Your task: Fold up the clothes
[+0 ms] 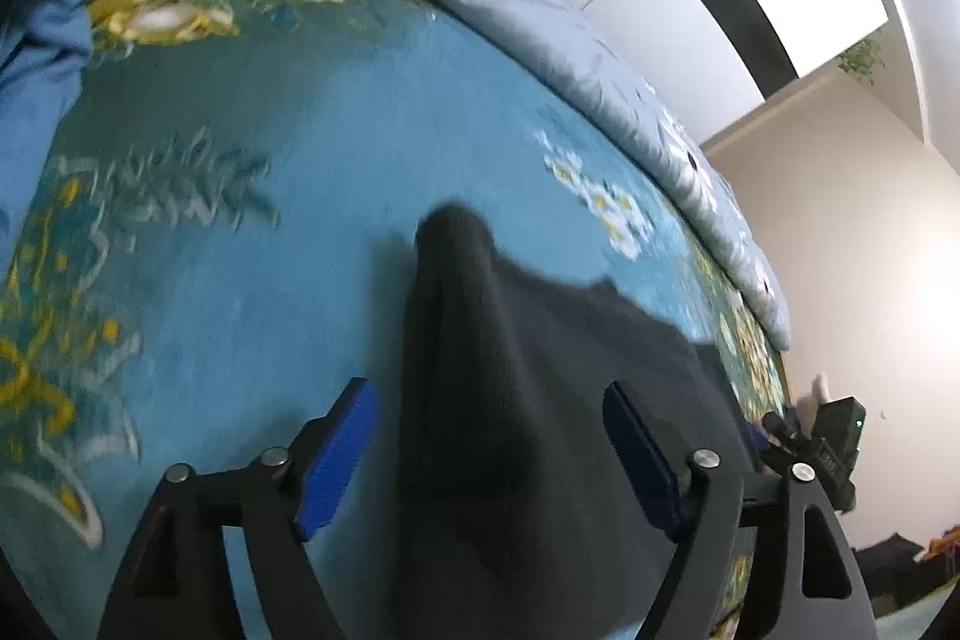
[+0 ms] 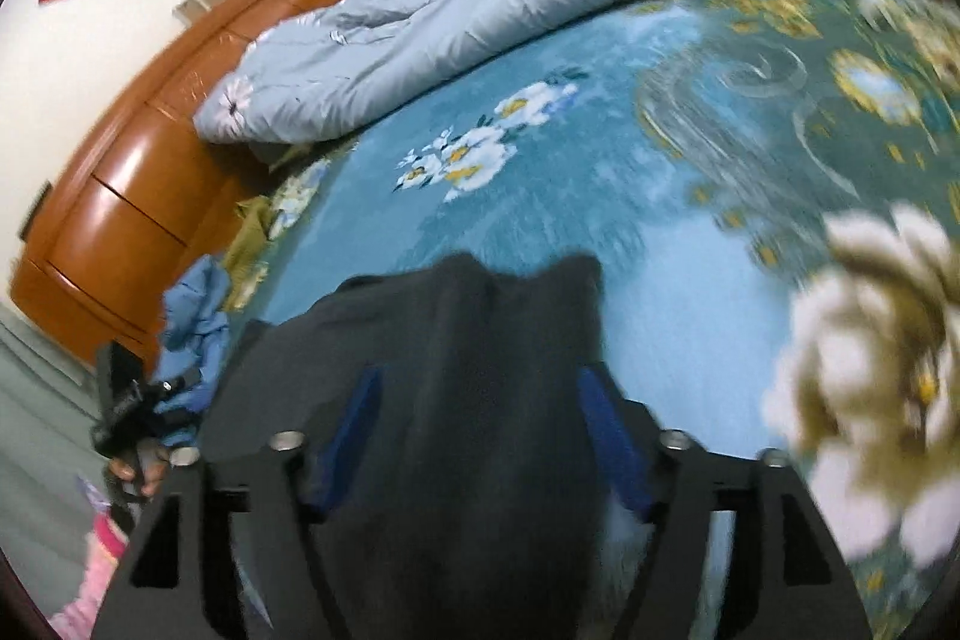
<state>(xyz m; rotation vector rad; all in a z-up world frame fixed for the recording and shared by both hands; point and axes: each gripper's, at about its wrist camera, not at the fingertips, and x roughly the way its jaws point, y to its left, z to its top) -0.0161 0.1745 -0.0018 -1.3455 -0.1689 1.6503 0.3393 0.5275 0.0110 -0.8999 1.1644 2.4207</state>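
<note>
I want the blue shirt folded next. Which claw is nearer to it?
Left. The light blue shirt lies bunched just behind the left claw; the right claw is further off, astride the dark garment.

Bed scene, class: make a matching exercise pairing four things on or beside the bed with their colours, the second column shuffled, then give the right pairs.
Things:
1. garment between the gripper fingers
2. quilt along the bed's far side
3. headboard
4. crumpled cloth at the bed's edge

Colours:
A. glossy orange-brown
B. plain light blue
C. black
D. pale grey-blue with white flowers

Pairs: 1-C, 2-D, 3-A, 4-B
</note>
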